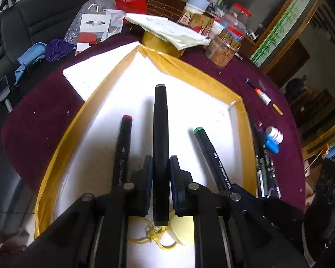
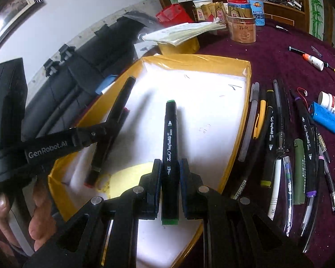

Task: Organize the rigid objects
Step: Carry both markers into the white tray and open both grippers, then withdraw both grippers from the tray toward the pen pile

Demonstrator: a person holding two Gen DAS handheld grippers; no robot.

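While both hands hover over the yellow-rimmed tray (image 1: 212,80) with its white floor, each gripper is clamped on a marker. The left gripper (image 1: 160,174) grasps a black marker with a grey end cap (image 1: 160,122), its blue pads pressing the barrel on both sides, the marker pointing forward along the fingers above the tray floor. The right gripper (image 2: 170,178) grasps the green-capped marker (image 2: 170,147) in the same way, green showing at both ends of the barrel; in the left wrist view this marker (image 1: 210,156) appears to the right of the grey-capped one, also over the tray. A red-capped marker (image 1: 124,147) is within the tray to the left of the left gripper; whether it rests flat on the floor is hard to tell. In the right wrist view the left gripper's body (image 2: 55,143) crosses the tray's left side, with the fingers of the person's hand (image 2: 40,212) below it. Just beside the tray's right wall, on the dark red tabletop (image 2: 279,44), lies a row of pens and markers (image 2: 279,145), with a blue cylinder (image 2: 325,117) and a small white bottle (image 2: 330,103) further right.
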